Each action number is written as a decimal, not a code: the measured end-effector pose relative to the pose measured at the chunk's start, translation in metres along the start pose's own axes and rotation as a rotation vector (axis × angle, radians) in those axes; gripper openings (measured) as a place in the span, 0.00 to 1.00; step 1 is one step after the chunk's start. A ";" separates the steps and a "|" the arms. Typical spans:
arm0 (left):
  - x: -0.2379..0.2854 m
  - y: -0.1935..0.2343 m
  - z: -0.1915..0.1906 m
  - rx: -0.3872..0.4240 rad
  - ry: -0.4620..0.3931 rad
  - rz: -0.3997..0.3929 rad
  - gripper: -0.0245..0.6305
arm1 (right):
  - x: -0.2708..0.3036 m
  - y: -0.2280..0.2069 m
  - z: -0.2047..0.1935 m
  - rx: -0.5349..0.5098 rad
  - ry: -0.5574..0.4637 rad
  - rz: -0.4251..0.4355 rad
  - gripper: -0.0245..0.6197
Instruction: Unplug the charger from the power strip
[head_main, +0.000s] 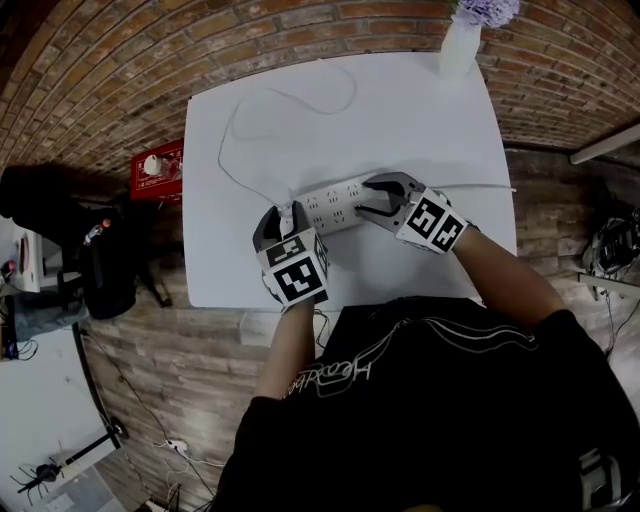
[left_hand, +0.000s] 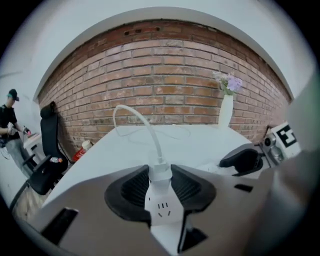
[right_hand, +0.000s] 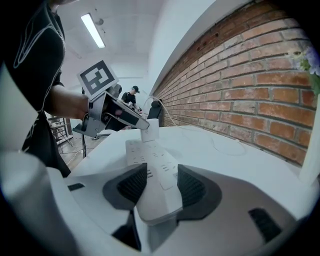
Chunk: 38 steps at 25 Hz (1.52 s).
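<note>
A white power strip (head_main: 335, 203) lies across the middle of the white table (head_main: 420, 120). A white charger (head_main: 292, 214) stands on its left end, and its thin white cable (head_main: 235, 130) loops toward the far side. My left gripper (head_main: 283, 224) is shut on the charger. In the left gripper view both pads press the charger (left_hand: 160, 172), and the cable (left_hand: 146, 125) rises from it. My right gripper (head_main: 374, 201) is shut on the strip's right end. In the right gripper view the strip (right_hand: 152, 167) runs out between the pads to the charger (right_hand: 149, 131).
A white vase (head_main: 460, 42) with lilac flowers stands at the table's far right corner. Beside the table's left edge are a red box (head_main: 158, 168) and a black chair (head_main: 105, 265) on the floor. A brick wall (left_hand: 165, 85) runs behind the table.
</note>
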<state>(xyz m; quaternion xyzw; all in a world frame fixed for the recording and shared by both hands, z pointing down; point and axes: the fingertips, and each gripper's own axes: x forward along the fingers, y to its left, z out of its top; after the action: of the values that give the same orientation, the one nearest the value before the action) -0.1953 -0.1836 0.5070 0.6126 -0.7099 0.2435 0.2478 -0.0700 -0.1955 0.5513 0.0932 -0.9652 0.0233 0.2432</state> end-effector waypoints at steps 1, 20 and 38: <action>-0.001 -0.002 0.000 0.019 -0.006 0.012 0.24 | -0.001 0.000 0.000 0.002 -0.001 0.002 0.29; -0.002 0.009 -0.001 -0.227 0.017 -0.119 0.23 | 0.002 0.002 0.001 -0.017 -0.002 -0.009 0.30; -0.013 0.002 0.003 0.079 -0.019 -0.015 0.22 | 0.001 0.002 0.000 -0.018 -0.002 -0.009 0.30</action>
<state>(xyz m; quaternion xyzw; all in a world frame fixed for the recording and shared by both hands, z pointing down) -0.1961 -0.1756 0.4963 0.6297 -0.6974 0.2635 0.2183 -0.0708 -0.1936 0.5518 0.0952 -0.9652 0.0134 0.2431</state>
